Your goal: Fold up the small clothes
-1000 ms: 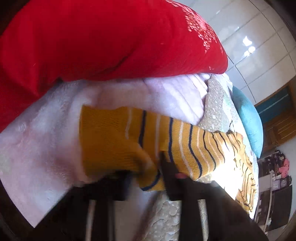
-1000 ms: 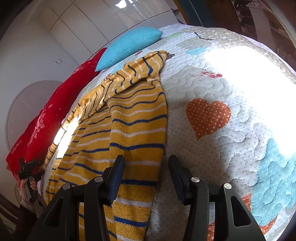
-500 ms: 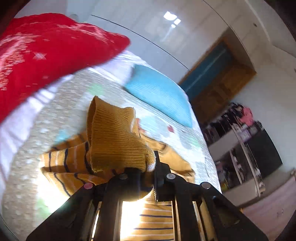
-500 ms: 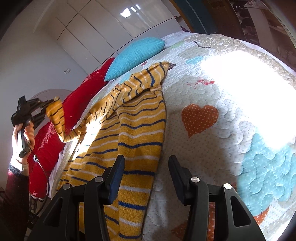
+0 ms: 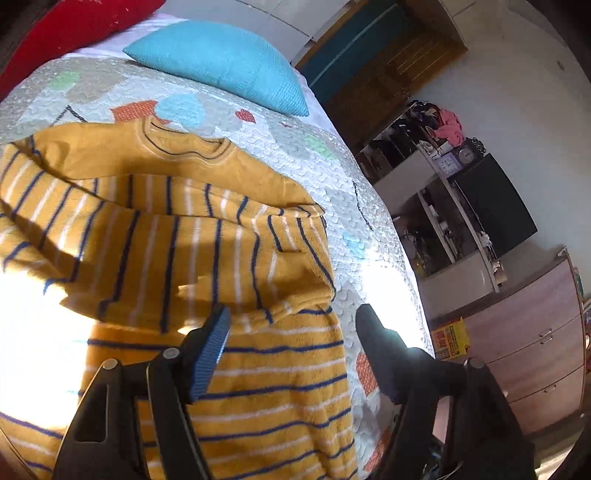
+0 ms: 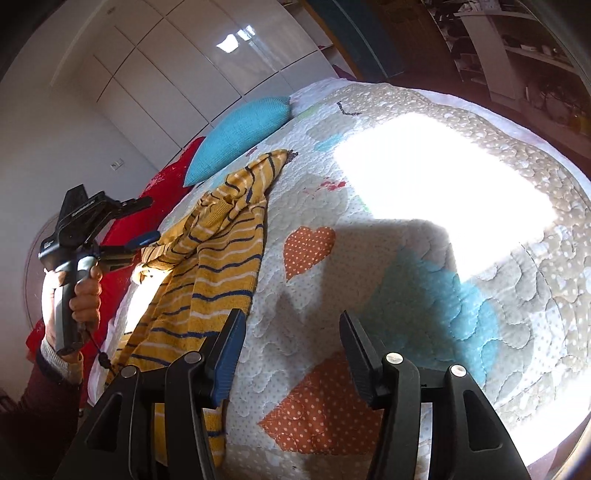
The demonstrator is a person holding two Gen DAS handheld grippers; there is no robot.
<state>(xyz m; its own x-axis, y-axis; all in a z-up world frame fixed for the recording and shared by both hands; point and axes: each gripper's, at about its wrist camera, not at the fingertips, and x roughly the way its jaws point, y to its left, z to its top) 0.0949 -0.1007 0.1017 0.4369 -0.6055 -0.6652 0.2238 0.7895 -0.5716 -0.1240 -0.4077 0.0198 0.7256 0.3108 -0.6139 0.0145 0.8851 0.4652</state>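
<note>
A small mustard-yellow sweater with navy and white stripes (image 5: 192, 258) lies on the patchwork quilt (image 5: 343, 173), one sleeve folded across its body. It also shows in the right wrist view (image 6: 218, 266). My left gripper (image 5: 293, 317) is open and empty, hovering just above the sweater's folded sleeve; in the right wrist view it (image 6: 149, 218) is raised at the bed's left side. My right gripper (image 6: 291, 332) is open and empty above the quilt, just right of the sweater's hem.
A turquoise pillow (image 5: 221, 62) and a red blanket (image 5: 55, 29) lie at the head of the bed. Shelves, a dark screen (image 5: 495, 206) and a chest of drawers (image 5: 532, 350) stand beyond the bed's edge. A bright sun patch (image 6: 436, 166) falls on the quilt.
My left gripper lifted the sleeve cuff, carried it over the sweater's body and let go; its jaws now stand open. My right gripper stayed open and drifted right off the hem.
</note>
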